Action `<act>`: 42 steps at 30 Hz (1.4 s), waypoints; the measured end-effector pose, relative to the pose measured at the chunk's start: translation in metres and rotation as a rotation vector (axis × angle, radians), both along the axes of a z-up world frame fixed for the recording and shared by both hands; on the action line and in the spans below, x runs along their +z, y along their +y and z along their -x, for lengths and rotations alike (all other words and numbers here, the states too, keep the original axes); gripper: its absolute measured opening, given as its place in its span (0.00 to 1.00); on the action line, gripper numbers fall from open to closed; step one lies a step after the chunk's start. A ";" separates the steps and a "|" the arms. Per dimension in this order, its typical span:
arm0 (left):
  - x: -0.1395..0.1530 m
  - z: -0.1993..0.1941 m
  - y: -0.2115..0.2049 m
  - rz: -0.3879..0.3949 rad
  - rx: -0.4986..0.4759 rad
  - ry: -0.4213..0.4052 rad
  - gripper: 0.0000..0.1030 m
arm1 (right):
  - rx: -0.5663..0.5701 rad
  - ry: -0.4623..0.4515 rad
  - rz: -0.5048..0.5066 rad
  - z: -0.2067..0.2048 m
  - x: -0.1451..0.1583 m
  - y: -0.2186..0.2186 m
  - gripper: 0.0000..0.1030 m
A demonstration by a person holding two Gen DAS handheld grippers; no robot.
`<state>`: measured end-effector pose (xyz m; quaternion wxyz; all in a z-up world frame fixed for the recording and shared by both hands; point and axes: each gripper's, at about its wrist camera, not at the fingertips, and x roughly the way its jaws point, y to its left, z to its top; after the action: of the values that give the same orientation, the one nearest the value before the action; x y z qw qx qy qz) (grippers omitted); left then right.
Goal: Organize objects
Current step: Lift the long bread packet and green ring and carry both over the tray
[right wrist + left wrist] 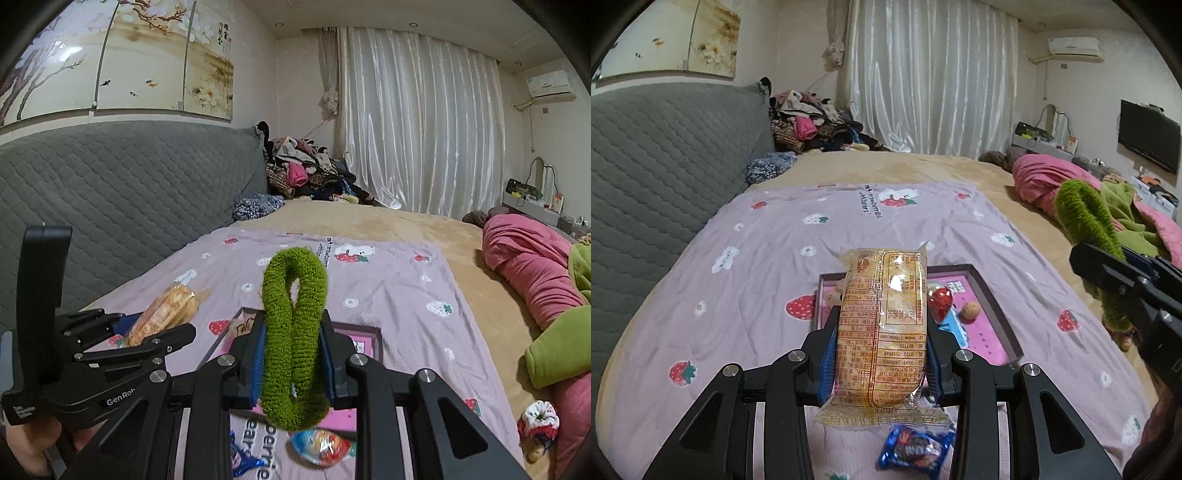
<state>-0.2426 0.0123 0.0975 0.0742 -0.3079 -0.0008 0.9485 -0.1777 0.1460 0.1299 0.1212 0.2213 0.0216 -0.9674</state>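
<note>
Gripping a snack pack printed "457100", left fingers; right fingers clamp a green scrunchie.

The left tool's black body reads "GenRo", cut off, and its handle carries small white lettering too fine to make out. The wrapped bread, seen upside down, shows "457100", "0393-3518888" and a web address beginning "www". The lilac strawberry sheet shows partial words: "strawberries", "bears!" and, nearer, "perrie".
</note>
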 end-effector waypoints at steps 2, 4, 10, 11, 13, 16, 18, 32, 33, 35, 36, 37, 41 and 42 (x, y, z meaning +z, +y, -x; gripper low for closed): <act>-0.007 0.009 -0.002 -0.009 0.002 -0.005 0.39 | 0.002 0.004 0.004 0.008 -0.004 -0.001 0.25; -0.014 0.018 -0.003 -0.015 0.003 -0.009 0.39 | 0.003 0.002 0.002 0.017 -0.011 -0.002 0.25; -0.043 0.043 -0.002 -0.024 -0.003 -0.040 0.39 | 0.002 -0.034 0.010 0.045 -0.039 -0.006 0.25; -0.049 0.048 -0.002 -0.027 -0.005 -0.046 0.39 | 0.002 -0.040 0.011 0.049 -0.043 -0.006 0.25; -0.060 0.056 -0.002 -0.028 -0.009 -0.056 0.39 | -0.004 -0.047 0.013 0.056 -0.053 -0.005 0.25; -0.074 0.064 0.002 -0.020 -0.007 -0.060 0.39 | -0.008 -0.059 0.018 0.066 -0.067 -0.003 0.25; -0.083 0.070 0.003 -0.014 -0.007 -0.066 0.39 | -0.007 -0.068 0.024 0.072 -0.078 0.000 0.25; -0.138 0.103 -0.003 0.038 0.018 -0.154 0.39 | 0.013 -0.189 -0.048 0.107 -0.136 -0.003 0.25; -0.140 0.104 -0.004 0.034 0.020 -0.155 0.39 | 0.008 -0.192 -0.051 0.108 -0.138 -0.004 0.25; -0.142 0.104 -0.005 0.035 0.026 -0.161 0.39 | 0.001 -0.203 -0.054 0.110 -0.142 -0.002 0.25; -0.143 0.103 -0.005 0.031 0.025 -0.160 0.39 | -0.004 -0.209 -0.056 0.111 -0.144 -0.001 0.25; -0.144 0.104 -0.005 0.031 0.027 -0.163 0.39 | -0.009 -0.213 -0.056 0.112 -0.145 0.000 0.26; -0.149 0.105 -0.003 0.028 0.021 -0.172 0.39 | -0.012 -0.243 -0.062 0.118 -0.154 0.000 0.26; -0.150 0.105 -0.002 0.035 0.021 -0.175 0.39 | -0.012 -0.250 -0.063 0.119 -0.156 0.000 0.26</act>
<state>-0.3479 0.0105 -0.0526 0.0587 -0.3910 0.0064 0.9185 -0.2970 0.1464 -0.0262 0.1102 0.3438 0.0353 -0.9319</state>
